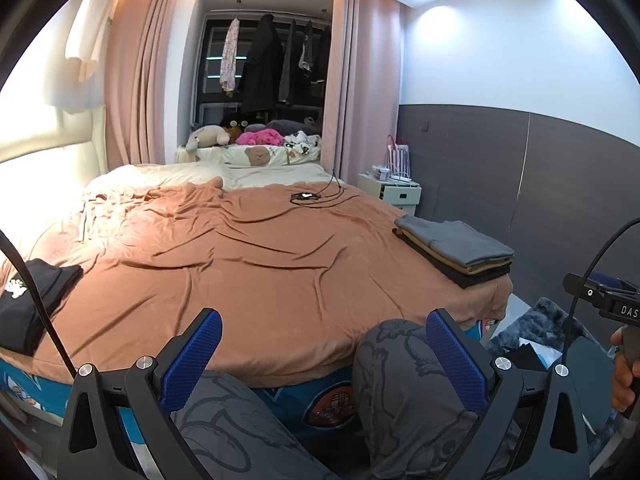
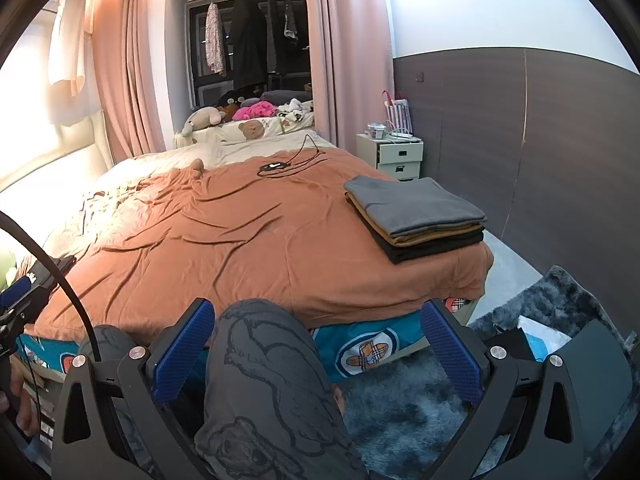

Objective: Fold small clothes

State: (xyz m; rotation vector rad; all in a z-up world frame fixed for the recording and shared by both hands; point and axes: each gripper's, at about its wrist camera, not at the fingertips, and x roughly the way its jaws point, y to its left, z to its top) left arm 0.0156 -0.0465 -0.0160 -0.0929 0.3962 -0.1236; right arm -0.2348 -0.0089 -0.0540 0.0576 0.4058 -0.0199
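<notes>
Hovering low in frame, the left gripper [image 1: 323, 354] and right gripper [image 2: 318, 348] gape apart — empty; 3 folded clothes [image 2: 414, 216] stack at right, on the orange blanket [image 2: 240, 232].

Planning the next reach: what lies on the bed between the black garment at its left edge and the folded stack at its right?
Only bare, wrinkled orange blanket lies between the black garment and the folded stack, per the left wrist view.

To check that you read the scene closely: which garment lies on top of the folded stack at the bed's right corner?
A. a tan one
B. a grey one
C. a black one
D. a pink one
B: the folded stack shows a grey garment uppermost, with a tan layer under it and a black one at the bottom.
</notes>
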